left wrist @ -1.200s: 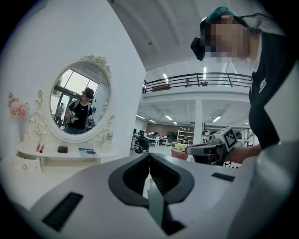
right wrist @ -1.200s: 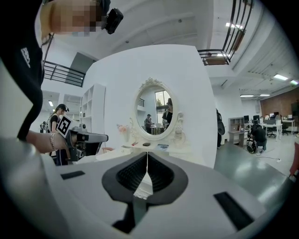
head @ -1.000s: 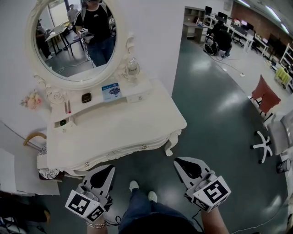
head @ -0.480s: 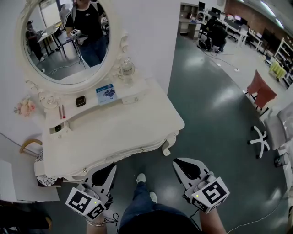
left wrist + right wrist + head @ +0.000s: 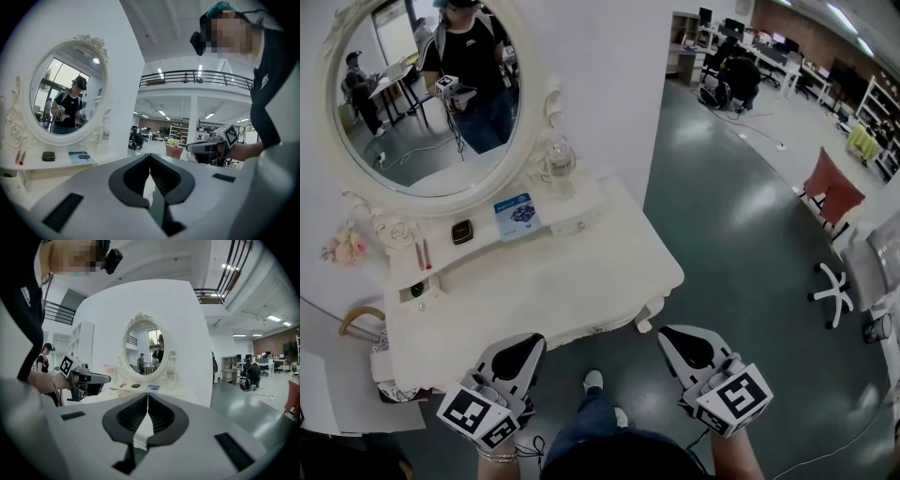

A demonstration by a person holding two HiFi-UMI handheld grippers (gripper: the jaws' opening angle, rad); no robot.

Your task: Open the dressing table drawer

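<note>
Two tools: both are held low before the white worktop (image 5: 581, 272), each with its marker cube toward the person.
Left tool: the left tool (image 5: 525, 343) has its jaws pressed together with nothing between them. From above its tips sit at the worktop's front edge, and whether they touch cannot be told.
Right tool: the right tool (image 5: 677, 335) is closed and empty too, over the green floor (image 5: 741, 244) just right of the carved leg (image 5: 645, 319).
Drawer: the drawer front (image 5: 581, 330) runs under the worktop's front edge, between the two tools. It looks shut and flush.
Head view alone: it shows the drawer front, the person's shoes (image 5: 594, 380) and a red chair (image 5: 834, 187) far to the right. It also looks down on the shelf (image 5: 487, 239) with a blue card (image 5: 517, 215), a dark case (image 5: 462, 231), a glass bottle (image 5: 560, 161) and pink flowers (image 5: 345, 248).
Left gripper view alone: it shows the right tool (image 5: 191, 147) side-on in a hand, above its own meeting jaws, with the oval mirror (image 5: 65, 93) close at the left.
Right gripper view alone: it shows the left tool (image 5: 107, 378) side-on at the left. The mirror stands farther off, straight above its own closed jaws.
</note>
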